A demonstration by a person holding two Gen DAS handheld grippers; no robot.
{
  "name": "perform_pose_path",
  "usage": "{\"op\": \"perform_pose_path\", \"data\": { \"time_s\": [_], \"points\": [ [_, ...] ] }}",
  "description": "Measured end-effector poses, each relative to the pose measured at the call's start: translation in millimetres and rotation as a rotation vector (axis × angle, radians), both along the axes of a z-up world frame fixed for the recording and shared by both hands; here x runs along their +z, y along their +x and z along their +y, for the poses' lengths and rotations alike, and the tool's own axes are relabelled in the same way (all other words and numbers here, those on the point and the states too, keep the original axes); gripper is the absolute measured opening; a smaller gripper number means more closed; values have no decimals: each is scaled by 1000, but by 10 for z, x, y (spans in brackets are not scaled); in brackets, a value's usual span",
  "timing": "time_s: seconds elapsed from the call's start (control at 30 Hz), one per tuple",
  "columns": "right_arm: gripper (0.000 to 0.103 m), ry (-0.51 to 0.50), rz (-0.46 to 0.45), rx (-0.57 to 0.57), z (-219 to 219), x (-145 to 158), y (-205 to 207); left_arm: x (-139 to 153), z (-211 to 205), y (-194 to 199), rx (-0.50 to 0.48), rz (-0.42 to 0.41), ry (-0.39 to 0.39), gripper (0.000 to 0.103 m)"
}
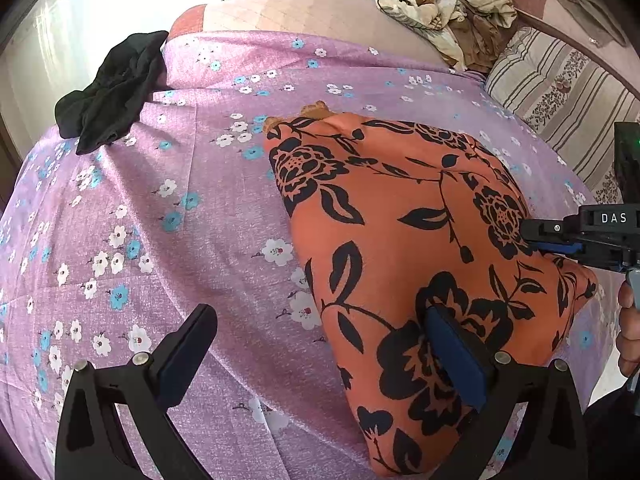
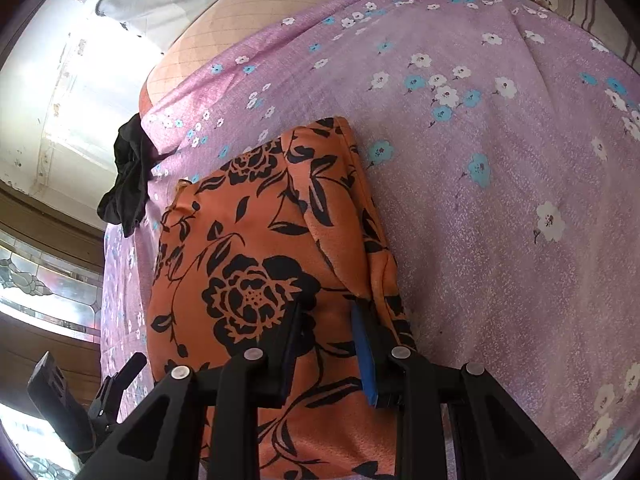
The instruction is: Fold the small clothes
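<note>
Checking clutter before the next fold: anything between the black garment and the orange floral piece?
Nothing: only bare purple floral bedsheet lies between the black garment and the orange floral garment, shown best in the left wrist view.

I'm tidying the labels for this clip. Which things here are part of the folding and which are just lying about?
In the job:
orange flowered garment
left claw, wide open beside it
right claw, nearly closed over a fold

Lying about:
black garment at the bed's edge
crumpled cream cloth
striped pillow
purple bedsheet underneath
</note>
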State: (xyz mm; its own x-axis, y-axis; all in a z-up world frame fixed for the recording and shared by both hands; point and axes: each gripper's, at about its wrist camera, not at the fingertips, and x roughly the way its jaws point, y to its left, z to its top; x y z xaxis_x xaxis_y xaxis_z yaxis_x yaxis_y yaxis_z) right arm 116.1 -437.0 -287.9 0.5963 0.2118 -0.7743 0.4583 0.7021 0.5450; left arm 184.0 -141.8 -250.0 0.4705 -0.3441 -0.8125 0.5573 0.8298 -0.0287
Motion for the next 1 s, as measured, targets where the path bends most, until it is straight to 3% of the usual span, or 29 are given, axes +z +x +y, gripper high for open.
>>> {"op": "perform_pose_path", "data": {
  "time_s": [0.53, 0.67, 0.9, 1.0],
  "points": [
    [30, 3, 0, -3, 0, 4, -10, 64, 3, 62, -8, 23, -4, 103],
    [30, 9, -7, -9, -12, 62, -18, 197, 135, 209, 64, -7, -56, 103],
    [32, 13, -147, -72, -75, 285, -31, 25, 178, 420, 134, 45, -83, 103],
    [35, 42, -53, -58, -41, 78, 97, -17, 114, 371, 116, 2, -47, 103]
  ]
}}
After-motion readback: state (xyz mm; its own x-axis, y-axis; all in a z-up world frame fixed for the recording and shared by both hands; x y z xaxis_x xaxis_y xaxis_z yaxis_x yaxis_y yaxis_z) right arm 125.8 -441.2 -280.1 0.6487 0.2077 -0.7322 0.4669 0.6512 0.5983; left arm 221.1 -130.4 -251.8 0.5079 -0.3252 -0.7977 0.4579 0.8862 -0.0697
